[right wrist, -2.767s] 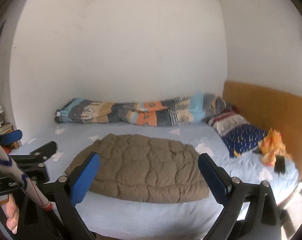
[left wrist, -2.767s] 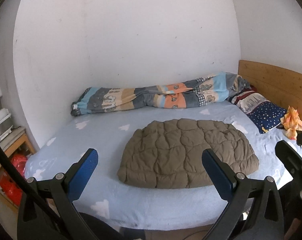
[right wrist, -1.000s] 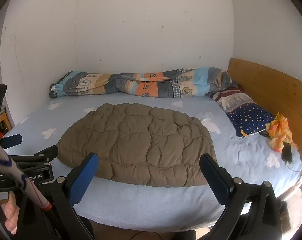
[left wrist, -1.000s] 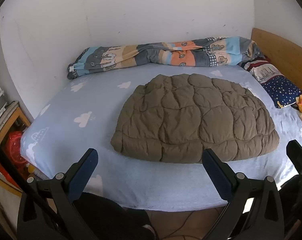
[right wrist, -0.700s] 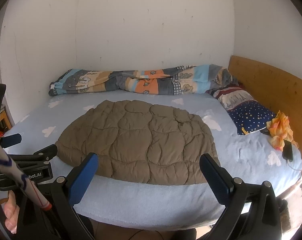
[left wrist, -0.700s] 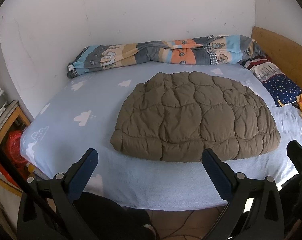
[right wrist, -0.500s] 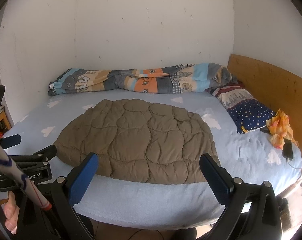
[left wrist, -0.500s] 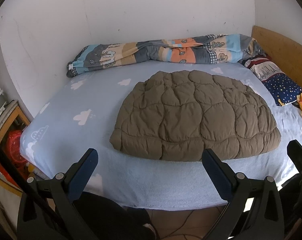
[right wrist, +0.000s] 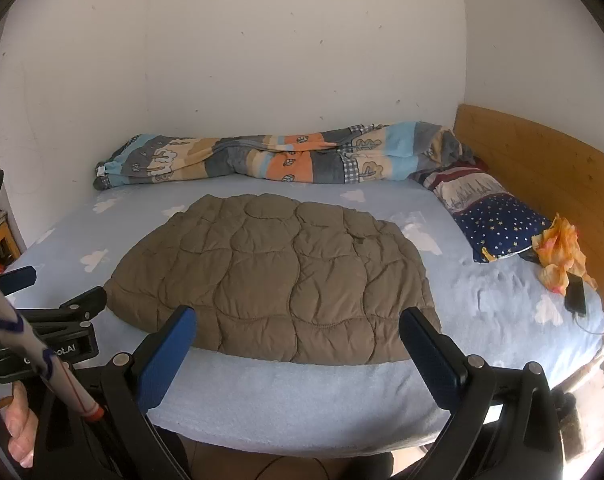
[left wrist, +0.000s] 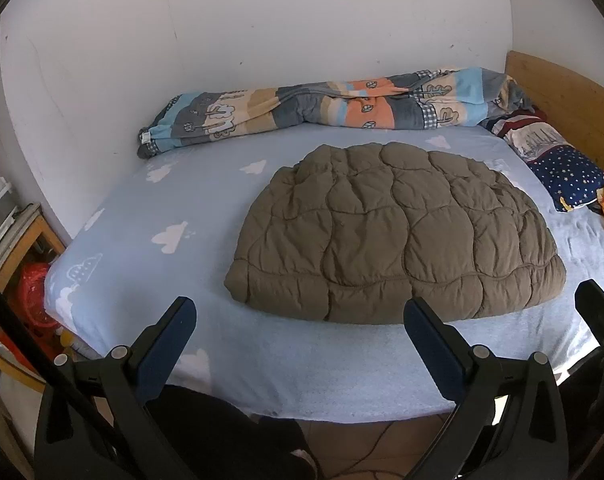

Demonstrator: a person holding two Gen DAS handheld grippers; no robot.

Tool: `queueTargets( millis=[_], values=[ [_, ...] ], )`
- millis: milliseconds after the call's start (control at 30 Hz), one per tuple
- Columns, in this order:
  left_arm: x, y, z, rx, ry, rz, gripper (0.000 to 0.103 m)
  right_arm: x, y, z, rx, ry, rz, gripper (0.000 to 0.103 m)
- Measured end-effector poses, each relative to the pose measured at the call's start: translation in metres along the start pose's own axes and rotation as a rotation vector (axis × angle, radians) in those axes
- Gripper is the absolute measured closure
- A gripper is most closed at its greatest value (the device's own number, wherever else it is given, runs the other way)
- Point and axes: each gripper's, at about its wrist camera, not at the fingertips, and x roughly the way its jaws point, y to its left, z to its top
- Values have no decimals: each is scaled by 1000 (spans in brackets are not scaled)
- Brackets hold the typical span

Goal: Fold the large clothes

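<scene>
Both tongs wide apart and empty over a brown quilted coat on the bed.

My left tongs [left wrist: 300,318] and right tongs [right wrist: 296,326] hang above the near edge of the bed [left wrist: 262,372], holding nothing, their jaws spread. The coat [left wrist: 394,232] lies flat in the middle of the blue cloud-print sheet, well short of the striped duvet [left wrist: 334,108] rolled along the wall and clear of the pillows [right wrist: 490,216] by the headboard. It is olive-brown, puffy, stitched in wavy panels, domed in outline with a thick straight hem nearest me. I judge it light but bulky, soft and springy, its shell likely slick, so a fold may puff open. The two near hem corners look the best places to pinch, taking padding and shell together.
</scene>
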Motion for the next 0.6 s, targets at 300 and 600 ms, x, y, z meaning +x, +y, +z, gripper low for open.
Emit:
queueTargets(
  millis=[300, 600],
  values=[
    [0, 1, 0, 1, -1, -3, 0, 0, -1, 0, -1, 0, 1, 0],
    [1, 1, 0, 0, 1, -4, 0, 0, -1, 0, -1, 1, 1, 0]
  ],
)
